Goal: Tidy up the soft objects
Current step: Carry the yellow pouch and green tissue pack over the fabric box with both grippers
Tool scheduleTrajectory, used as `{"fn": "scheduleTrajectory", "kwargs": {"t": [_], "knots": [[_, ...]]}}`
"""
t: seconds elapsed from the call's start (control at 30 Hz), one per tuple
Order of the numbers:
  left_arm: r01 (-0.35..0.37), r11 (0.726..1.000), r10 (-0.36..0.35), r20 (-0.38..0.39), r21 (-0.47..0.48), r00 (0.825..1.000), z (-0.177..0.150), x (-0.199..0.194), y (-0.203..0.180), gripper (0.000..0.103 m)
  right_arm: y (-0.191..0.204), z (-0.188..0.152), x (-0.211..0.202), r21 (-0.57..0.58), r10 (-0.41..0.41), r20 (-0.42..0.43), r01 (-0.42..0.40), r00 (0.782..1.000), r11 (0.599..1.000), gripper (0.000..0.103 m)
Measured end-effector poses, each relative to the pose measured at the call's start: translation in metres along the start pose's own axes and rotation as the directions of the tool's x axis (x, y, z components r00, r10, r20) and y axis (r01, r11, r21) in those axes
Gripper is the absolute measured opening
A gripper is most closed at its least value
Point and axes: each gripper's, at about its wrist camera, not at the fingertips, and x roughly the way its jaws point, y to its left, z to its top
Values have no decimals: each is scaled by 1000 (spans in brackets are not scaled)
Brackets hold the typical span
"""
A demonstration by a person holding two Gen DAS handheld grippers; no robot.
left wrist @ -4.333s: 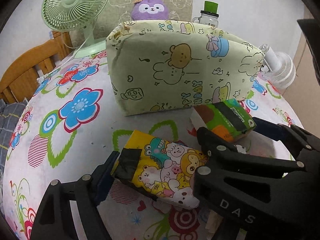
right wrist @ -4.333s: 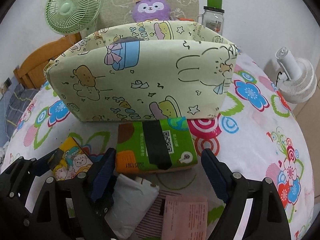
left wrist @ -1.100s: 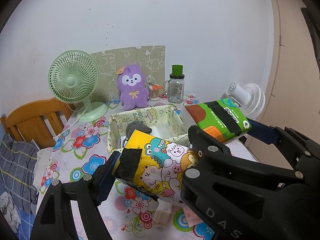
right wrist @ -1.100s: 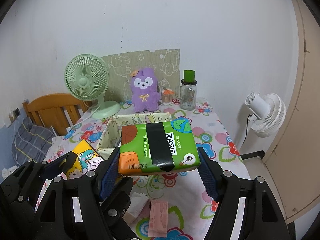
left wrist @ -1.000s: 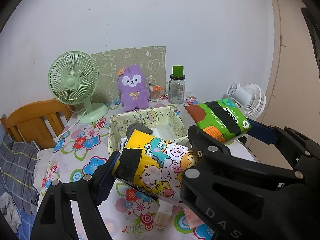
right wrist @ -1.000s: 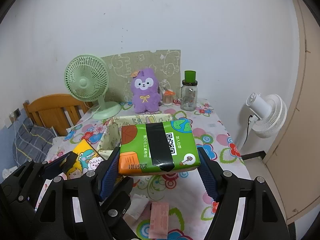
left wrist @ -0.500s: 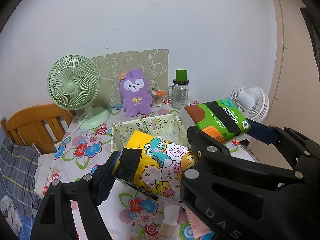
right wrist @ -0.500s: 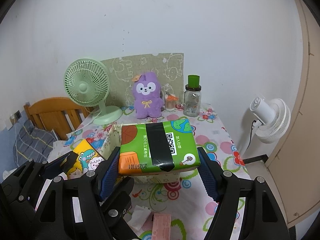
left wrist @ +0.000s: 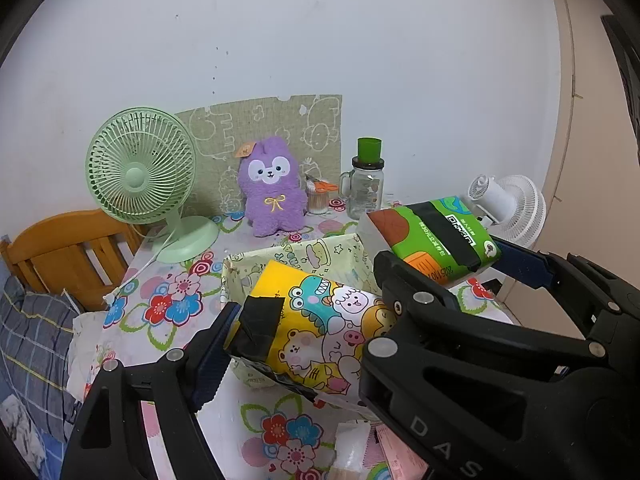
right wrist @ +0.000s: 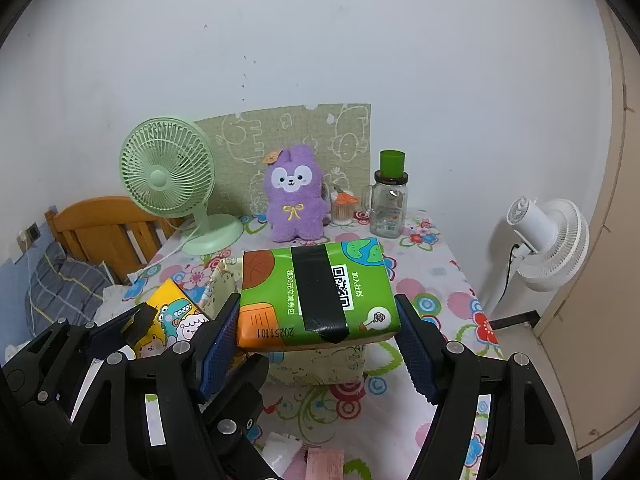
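Clamping a yellow cartoon tissue pack (left wrist: 320, 320) between widely spread jaws, left gripper (left wrist: 304, 344) raised above the near-left corner of the pale-green fabric bin (left wrist: 296, 256). Pinching a green tissue pack (right wrist: 316, 292), right gripper (right wrist: 316, 336) likewise wide, above that bin's near wall. Behind the bin: purple plush (right wrist: 294, 200), green fan (right wrist: 168, 172).

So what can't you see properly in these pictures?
- Inside of the fabric storage bin: both views, hidden behind the yellow cartoon tissue pack and the green tissue pack.
- Pink packet: right wrist view, cut off by the bottom edge.
- Small white packet: left wrist view, partly behind the left gripper; too unclear to name.
- Small print on the green pack: too small to read.
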Motion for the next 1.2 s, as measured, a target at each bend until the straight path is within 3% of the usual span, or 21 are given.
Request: {"fn": "scheduleTrajectory", "kwargs": {"t": [1.2], "knots": [[7,1000,-7,-84,1,996,27,84,19,83,-7,23,92,25,-15,-86,18,996,1000,75]]}}
